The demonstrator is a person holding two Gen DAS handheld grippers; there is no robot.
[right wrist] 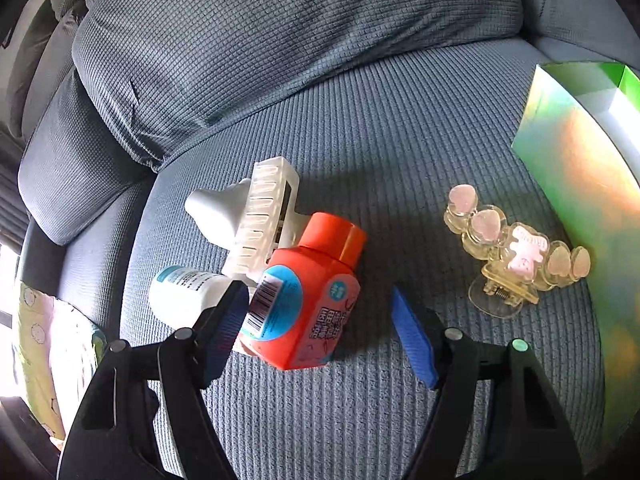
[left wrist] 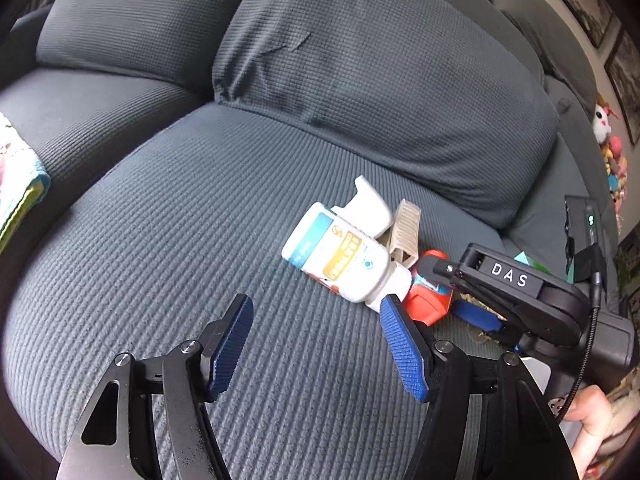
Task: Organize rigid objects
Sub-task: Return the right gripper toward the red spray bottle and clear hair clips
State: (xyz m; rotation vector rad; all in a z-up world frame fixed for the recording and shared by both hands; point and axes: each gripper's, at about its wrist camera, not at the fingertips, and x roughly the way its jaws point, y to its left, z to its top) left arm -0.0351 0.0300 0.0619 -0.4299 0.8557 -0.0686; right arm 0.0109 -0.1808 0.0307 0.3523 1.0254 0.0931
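Note:
A white spray bottle (left wrist: 340, 256) lies on its side on the grey sofa seat (left wrist: 200, 220), over a white claw clip (left wrist: 406, 228) and next to an orange bottle (left wrist: 426, 296). My left gripper (left wrist: 316, 302) is open over bare cushion, and its right pad almost touches the white bottle's neck. In the right wrist view the orange bottle (right wrist: 308, 292) lies between the fingers of my open right gripper (right wrist: 318, 294). It rests close to the left pad, with a gap to the right one. The white claw clip (right wrist: 264, 232) and white bottle (right wrist: 180, 292) sit behind it.
A clear hair clip with pink hearts (right wrist: 516, 256) lies right of the orange bottle, beside a shiny green box (right wrist: 580, 184). Back cushions (left wrist: 360, 80) rise behind the seat. A folded patterned cloth (left wrist: 20, 188) lies at the left. Plush toys (left wrist: 608, 140) sit far right.

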